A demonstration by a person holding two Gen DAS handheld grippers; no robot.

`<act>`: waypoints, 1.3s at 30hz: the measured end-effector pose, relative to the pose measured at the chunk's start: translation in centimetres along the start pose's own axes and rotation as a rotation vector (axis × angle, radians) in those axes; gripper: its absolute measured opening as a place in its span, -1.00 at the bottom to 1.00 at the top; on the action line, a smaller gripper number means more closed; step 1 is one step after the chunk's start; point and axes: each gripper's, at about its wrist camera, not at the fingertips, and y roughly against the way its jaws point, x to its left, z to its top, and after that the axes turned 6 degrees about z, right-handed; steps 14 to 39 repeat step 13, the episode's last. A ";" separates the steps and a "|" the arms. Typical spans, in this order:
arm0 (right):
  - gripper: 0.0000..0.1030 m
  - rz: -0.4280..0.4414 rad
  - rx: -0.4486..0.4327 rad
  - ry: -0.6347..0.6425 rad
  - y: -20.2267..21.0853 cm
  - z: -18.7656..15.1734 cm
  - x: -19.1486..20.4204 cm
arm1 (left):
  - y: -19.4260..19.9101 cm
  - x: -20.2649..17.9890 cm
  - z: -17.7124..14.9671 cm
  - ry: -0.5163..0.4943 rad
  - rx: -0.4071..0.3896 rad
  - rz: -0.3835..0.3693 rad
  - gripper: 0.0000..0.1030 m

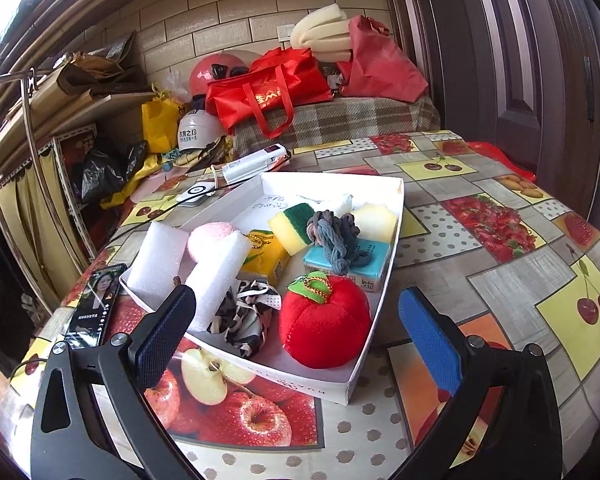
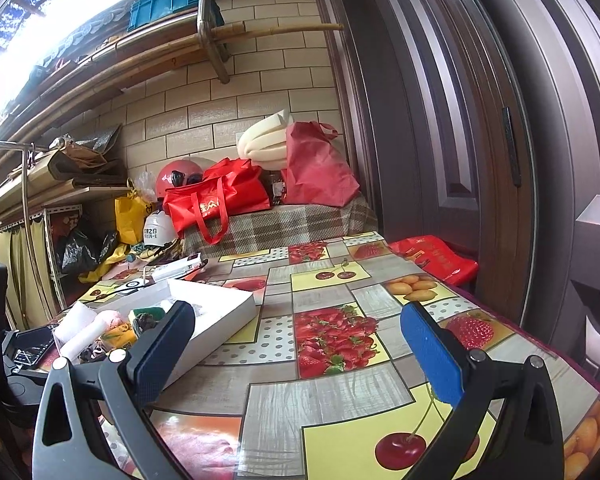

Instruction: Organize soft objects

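- Plush, in bright red: the apple toy [image 1: 325, 322] lies in the near corner of the white box [image 1: 396, 216], which sits toward the table's left edge. It looks light and squashy; I would pinch it across its round body, not by the green leaf and gold cord on top.
- White foam blocks [image 1: 158, 258] lean against the box's left wall; they should be feather-light and easily dented, so a gentle squeeze across the short sides seems right.
- A yellow sponge [image 1: 290, 224] with a green scouring face, a pink puff [image 1: 210, 238], a grey tangle of cord [image 1: 334, 236] and a black-and-white cloth [image 1: 242, 312] fill the middle. All look limp or springy; the cord and cloth will likely sag, so take a bunched part.
- A blue packet [image 1: 354, 264] and a yellow packet [image 1: 266, 258] lie under them; their print is too small to read.
- Handwriting marks the box floor at the far end, and its near wall carries lettering; neither is legible.
- Left gripper [image 1: 298, 336] hovers at the box's near corner, jaws spread wide, holding nothing.
- Right gripper [image 2: 296, 352] hangs over the fruit-print table [image 2: 332, 280] right of the box, jaws spread, empty.
- A phone [image 1: 96, 306] lies lit at the left edge. Beyond the table, a white helmet [image 1: 194, 132] and a red bag [image 1: 268, 92] bear Chinese characters I cannot make out.
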 end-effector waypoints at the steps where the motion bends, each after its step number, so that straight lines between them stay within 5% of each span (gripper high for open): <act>1: 1.00 0.000 0.000 0.001 0.0 0.0 0.0 | 0.0 0.0 0.0 -0.001 -0.001 0.000 0.99; 39: 1.00 0.000 0.000 -0.001 0.0 0.0 0.0 | 0.1 -0.1 0.0 0.008 -0.006 -0.014 0.99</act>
